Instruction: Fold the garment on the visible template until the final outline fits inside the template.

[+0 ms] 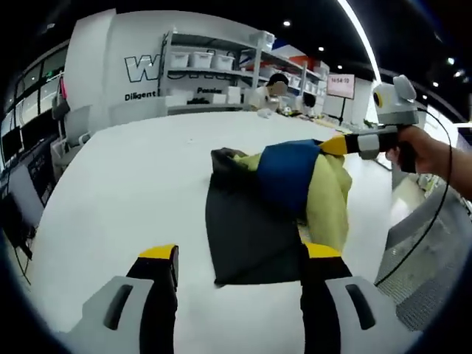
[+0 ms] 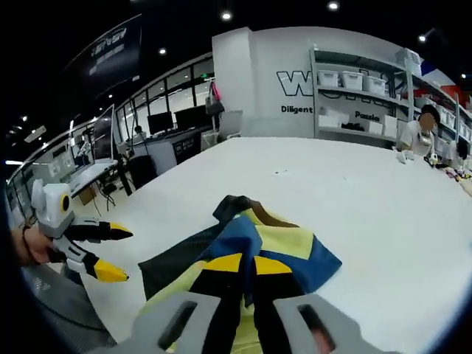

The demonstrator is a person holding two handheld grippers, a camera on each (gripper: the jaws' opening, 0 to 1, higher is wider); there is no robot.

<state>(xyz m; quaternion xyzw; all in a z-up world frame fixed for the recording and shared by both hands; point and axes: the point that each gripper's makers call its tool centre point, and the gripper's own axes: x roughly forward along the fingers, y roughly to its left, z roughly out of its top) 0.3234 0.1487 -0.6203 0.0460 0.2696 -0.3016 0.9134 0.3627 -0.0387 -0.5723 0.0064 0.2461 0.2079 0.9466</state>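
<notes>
A blue and yellow-green garment point(image 1: 295, 173) with a dark part lies bunched on the far right of a black rectangular template point(image 1: 243, 243) on the white table point(image 1: 147, 169). My right gripper point(image 1: 333, 145) comes in from the right, held by a hand, its yellow tips closed on the garment's blue edge. In the right gripper view its jaws point(image 2: 247, 264) are shut on a fold of the garment point(image 2: 284, 243) lifted over the template point(image 2: 169, 265). My left gripper point(image 1: 240, 254) stands open and empty just above the template's near edge. It appears as the left gripper point(image 2: 114, 253), off the template's side.
Shelves with white bins point(image 1: 199, 59) stand behind the table, where a person point(image 1: 273, 92) sits at the far end. Desks with monitors point(image 2: 169, 122) line one side. The table edge point(image 1: 391, 236) drops off just beyond the template.
</notes>
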